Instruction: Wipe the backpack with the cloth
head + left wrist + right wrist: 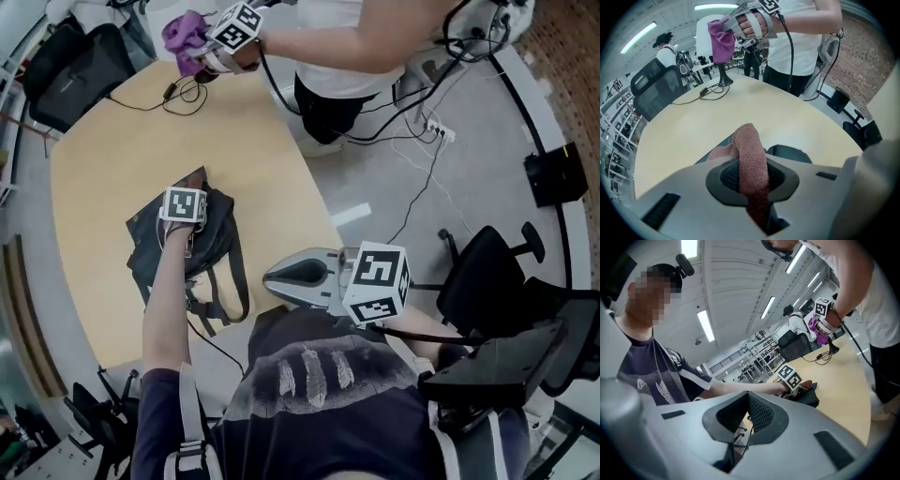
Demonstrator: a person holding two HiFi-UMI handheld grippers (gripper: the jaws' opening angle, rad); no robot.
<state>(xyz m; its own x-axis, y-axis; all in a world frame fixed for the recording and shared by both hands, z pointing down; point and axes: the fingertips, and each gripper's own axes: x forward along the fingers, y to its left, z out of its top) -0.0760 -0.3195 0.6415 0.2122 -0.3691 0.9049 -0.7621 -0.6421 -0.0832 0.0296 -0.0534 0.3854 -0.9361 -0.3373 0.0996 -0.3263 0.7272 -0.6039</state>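
Observation:
A dark backpack [214, 246] lies flat near the front of the tan table [112, 150]. My left gripper [185, 225] points down onto it, with only its marker cube showing from above. In the left gripper view my left gripper [752, 180] is shut on a pinkish-red cloth [749, 145], which sticks out past the jaws over the backpack [787, 151]. My right gripper [274, 278] hovers off the table's near edge, to the right of the backpack, shut and holding nothing. The right gripper [749, 409] looks toward the backpack [810, 398] and my left arm.
Across the table another person's gripper holds a purple cloth [183, 37]. A black bag [75, 70] sits at the table's far left, beside cables [178, 94]. A black office chair [487, 281] and a floor power strip [439, 131] are on the right.

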